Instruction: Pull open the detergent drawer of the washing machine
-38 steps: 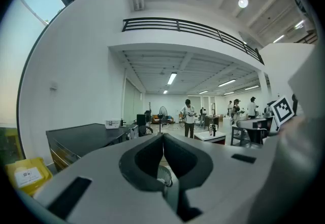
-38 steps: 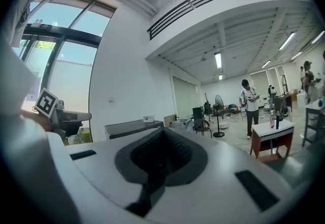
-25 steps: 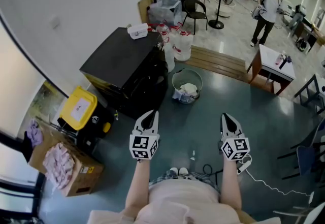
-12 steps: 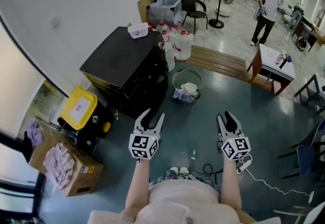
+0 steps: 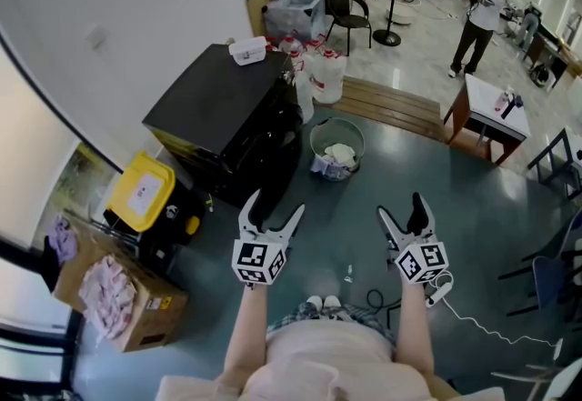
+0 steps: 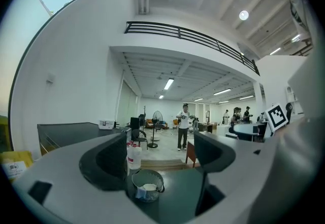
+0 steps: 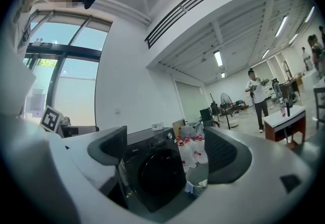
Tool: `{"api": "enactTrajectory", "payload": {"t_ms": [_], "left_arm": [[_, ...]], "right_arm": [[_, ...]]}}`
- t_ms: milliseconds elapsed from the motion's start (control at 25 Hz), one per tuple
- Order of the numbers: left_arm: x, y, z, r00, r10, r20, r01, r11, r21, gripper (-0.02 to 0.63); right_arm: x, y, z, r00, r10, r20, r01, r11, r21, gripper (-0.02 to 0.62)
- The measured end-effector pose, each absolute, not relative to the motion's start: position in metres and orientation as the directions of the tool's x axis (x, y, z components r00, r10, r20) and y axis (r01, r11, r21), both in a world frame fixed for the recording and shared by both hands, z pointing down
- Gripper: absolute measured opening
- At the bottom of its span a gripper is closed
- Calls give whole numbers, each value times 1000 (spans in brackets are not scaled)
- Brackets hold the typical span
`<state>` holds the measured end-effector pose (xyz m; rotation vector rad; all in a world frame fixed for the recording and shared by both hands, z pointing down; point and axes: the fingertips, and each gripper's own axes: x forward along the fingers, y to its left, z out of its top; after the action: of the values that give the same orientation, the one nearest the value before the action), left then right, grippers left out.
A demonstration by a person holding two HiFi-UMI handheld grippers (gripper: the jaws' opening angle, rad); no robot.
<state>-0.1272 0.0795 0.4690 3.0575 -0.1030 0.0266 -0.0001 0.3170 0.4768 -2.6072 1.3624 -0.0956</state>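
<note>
Washing machine (image 5: pixel 227 117) stood beyond my left tongs (image 5: pixel 273 208) and right tongs (image 5: pixel 401 208); both had just opened, empty.

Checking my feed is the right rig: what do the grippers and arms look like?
The left gripper and right gripper: pale grey, tapered fingers with dark pads, a white cube of black square markers on each. Bare forearms. Fingers have just been opening, nothing between.

A small white box (image 5: pixel 247 52) sits on a black front-loading washing machine (image 5: pixel 227 117); a round wire basket (image 5: pixel 337 122) stands just right of it, a yellow-lidded bin (image 5: pixel 139 193) left.
</note>
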Motion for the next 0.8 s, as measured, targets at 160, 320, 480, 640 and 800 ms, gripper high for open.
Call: {"api": "enactTrajectory", "payload": {"t_ms": [160,320,480,640,800], "left_arm": [[-127,74,469,998,-55,25,-56,-996,69,396],[-131,68,471,999,-45,22,-47,-997,61,396],[-132,60,475,999,-42,24,-43,-998,48,396],[-128,53,474,998,-51,26,-52,-997,50,396],[-115,42,472,998,-60,15,-61,-996,59,396]], "right_arm": [[2,313,479,590,-807,-28,-793,-572,-211,469],[1,309,479,606,-795,-39,-781,-585,-221,469],[2,306,478,617,-785,-55,-774,-592,-223,469],[6,304,476,623,-780,-56,-768,-596,-236,469],[15,292,479,613,-788,-47,-774,-588,-232,469]]}}
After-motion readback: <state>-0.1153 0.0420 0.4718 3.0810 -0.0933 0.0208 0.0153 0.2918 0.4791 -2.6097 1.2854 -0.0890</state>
